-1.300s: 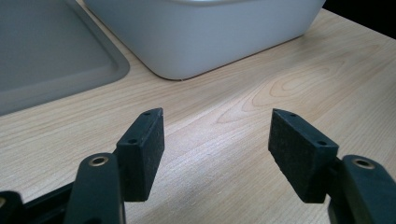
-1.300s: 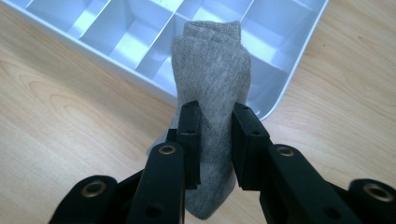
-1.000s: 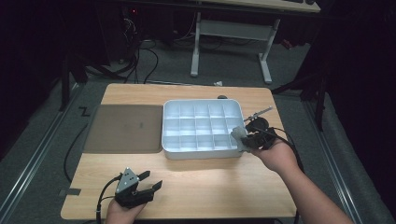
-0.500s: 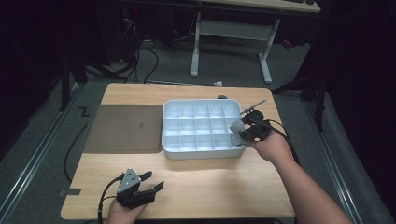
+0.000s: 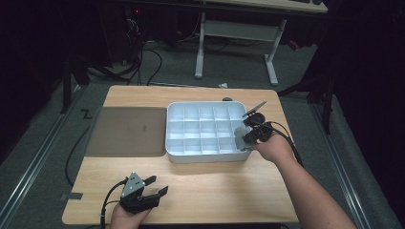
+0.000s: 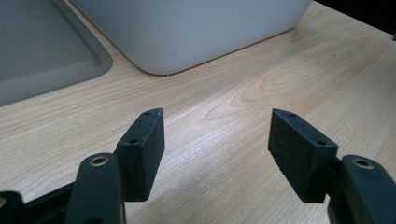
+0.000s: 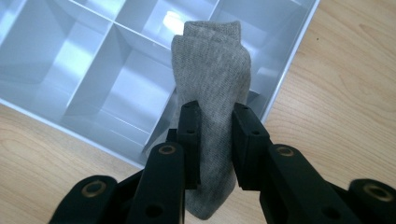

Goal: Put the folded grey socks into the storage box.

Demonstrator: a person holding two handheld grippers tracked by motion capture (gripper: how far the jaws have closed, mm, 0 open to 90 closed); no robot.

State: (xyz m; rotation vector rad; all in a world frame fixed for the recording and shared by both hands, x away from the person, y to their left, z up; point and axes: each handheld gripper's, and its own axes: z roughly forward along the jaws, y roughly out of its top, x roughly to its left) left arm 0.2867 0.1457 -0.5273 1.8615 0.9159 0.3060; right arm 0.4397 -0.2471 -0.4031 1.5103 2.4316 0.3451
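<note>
Right gripper (image 7: 214,140) has its jaws clamped narrow on a rolled grey sock (image 7: 210,93), gripped about mid-length so the free end sticks out ahead of the jaws. Sock hangs over the near right corner of the white tray (image 5: 206,157), the free end reaching over a corner cell, not seated yet. Likely held this way so the roll stays tight and can be lowered end-first into one cell; judged step is placing the sock in the tray.

Left gripper (image 5: 143,193) sits at the front left of the worktop (image 5: 215,191), jaws wide apart with nothing between them. It looks parked, out of the way of the right hand, well apart from the tray.

A grey mat (image 5: 126,131) lies flat just left of the tray, touching or nearly touching it; can't tell which.

View differences: the high view gives the layout, the tray's grid of cells all looking empty, and the right gripper (image 5: 252,132) at the tray's right edge, but the sock is small and mostly hidden by the gripper there. The right gripper view gives the grasp itself, the knit texture, and the dividers under the sock. The left gripper view shows bare wood between the left gripper (image 6: 215,149) jaws, the tray's outer wall (image 6: 187,32) ahead, and a mat corner (image 6: 46,56).
</note>
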